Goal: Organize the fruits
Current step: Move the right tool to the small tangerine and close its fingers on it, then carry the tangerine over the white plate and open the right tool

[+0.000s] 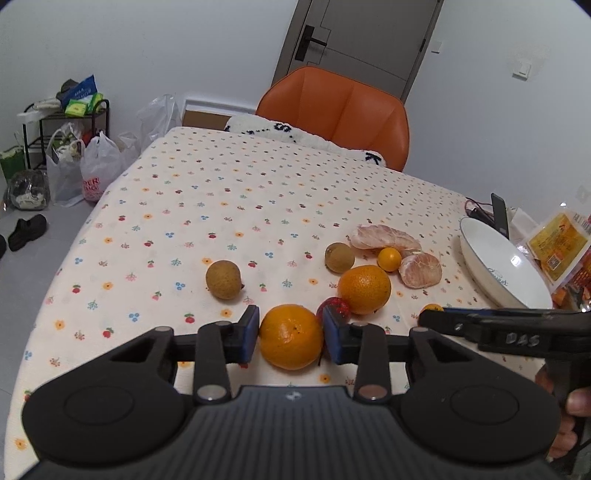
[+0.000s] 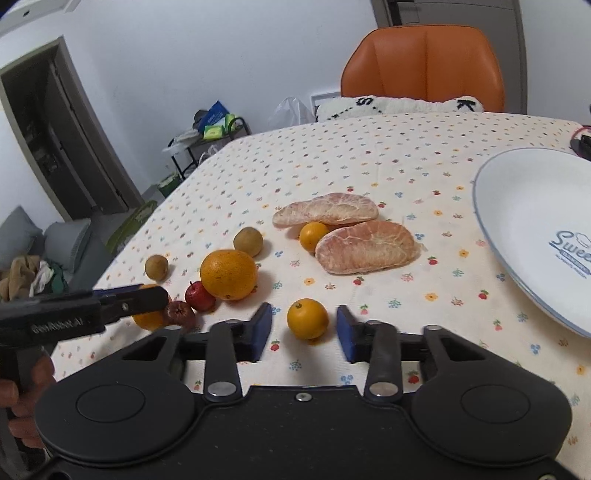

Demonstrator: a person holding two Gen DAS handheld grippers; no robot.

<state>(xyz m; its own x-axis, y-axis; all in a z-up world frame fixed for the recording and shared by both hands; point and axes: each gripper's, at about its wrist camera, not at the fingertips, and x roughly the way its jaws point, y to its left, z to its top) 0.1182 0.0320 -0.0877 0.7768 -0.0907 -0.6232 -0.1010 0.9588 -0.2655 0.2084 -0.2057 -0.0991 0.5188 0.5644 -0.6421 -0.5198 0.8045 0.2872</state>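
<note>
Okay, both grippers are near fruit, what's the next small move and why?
Probably close the right hand-held gripper on the small orange: it sits between the open fingers, untouched, with the empty plate close by on the right. The left hand-held gripper already seems to be clamping the big orange.

tablecloth (image 1: 258, 192): cream, w/ small flowers in red, blue, orange
chair (image 1: 343, 110): orange
plate (image 2: 524, 206): white, thin blue rim, blue lettering
oranges (image 1: 290, 336): bright orange
pomelo segments (image 2: 365, 247): pale pink w/ white veins
longans (image 1: 223, 279): dull yellow-brown
small red fruits (image 2: 199, 295): dark red
gripper pads (image 2: 263, 325): blue; gripper bodies black
door (image 1: 354, 33): grey, black handle
</note>
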